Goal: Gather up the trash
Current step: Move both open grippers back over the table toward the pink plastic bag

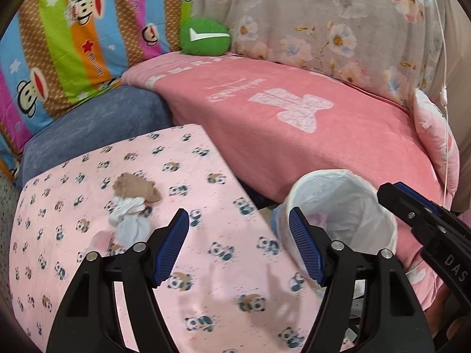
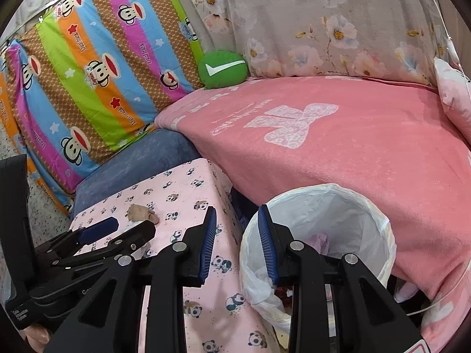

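The left gripper (image 1: 239,245) hangs over the panda-print cloth (image 1: 206,279) with its fingers (image 1: 172,247) well apart and nothing between them. Just beyond the left finger's tip, a little to the left, lies the trash: a crumpled white tissue (image 1: 129,220) touching a torn scrap of brown paper (image 1: 137,189) on its far side, both resting on the cloth. A pale pink scrap (image 1: 101,239) sits nearer, beside the tissue and close to the gripper's left arm.

The right gripper (image 2: 237,245) has its fingers (image 2: 209,244) parted too, more narrowly, and they grip nothing. Its right finger overlaps the near left rim of the waste bin (image 2: 379,235), which is lined with a white bag; something pink lies at the bottom, though I can't make out what. The brown scrap shows to the left of this gripper, farther off on the cloth, partly behind the other gripper.

The bin stands to the right of the cloth-covered counter, close against a bed spread with a pink blanket (image 1: 309,135). On the far side a blue cushion (image 1: 97,123) sits behind the counter, a bright striped monkey-print quilt (image 2: 97,82) leans at the left, a round green pillow (image 1: 204,36) sits in the corner, and grey flowered fabric (image 2: 323,23) runs along the back.
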Motion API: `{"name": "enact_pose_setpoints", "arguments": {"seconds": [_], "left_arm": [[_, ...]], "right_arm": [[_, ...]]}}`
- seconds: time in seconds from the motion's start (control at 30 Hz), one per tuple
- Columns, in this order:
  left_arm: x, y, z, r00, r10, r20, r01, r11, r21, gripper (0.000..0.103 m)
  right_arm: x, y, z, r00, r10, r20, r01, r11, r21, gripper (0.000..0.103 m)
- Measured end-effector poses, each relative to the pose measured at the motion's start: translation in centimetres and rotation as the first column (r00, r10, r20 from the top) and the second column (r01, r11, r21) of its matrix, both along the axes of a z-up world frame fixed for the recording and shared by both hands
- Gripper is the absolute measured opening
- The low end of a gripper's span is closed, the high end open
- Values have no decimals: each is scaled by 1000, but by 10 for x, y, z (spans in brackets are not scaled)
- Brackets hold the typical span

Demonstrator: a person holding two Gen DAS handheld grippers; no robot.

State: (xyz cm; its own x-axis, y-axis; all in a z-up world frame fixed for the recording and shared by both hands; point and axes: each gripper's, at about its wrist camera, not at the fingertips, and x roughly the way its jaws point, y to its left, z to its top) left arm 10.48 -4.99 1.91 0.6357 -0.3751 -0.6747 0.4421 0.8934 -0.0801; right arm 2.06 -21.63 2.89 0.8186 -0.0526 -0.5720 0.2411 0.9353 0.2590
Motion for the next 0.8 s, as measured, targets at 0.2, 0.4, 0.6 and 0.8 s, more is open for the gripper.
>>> {"name": "enact_pose_setpoints", "arguments": {"seconds": [0.2, 0.4, 0.6, 0.8], "left_arm": [[10, 41, -17, 996, 88, -20, -88, 996, 31, 71], [21, 87, -39, 982, 175, -68, -172, 984, 41, 74], [31, 127, -62, 961, 257, -103, -250, 965, 81, 77], [45, 159, -84, 939, 311, -148, -299, 949, 94, 84]], "right_arm": [[16, 34, -6, 998, 63, -27, -64, 998, -9, 32], [30, 65, -14, 993, 106, -48, -107, 994, -10, 40], [49, 97, -28, 985, 154, -83, -154, 988, 1, 43], [72, 128, -46, 971, 205, -123, -204, 979, 19, 47]]}}
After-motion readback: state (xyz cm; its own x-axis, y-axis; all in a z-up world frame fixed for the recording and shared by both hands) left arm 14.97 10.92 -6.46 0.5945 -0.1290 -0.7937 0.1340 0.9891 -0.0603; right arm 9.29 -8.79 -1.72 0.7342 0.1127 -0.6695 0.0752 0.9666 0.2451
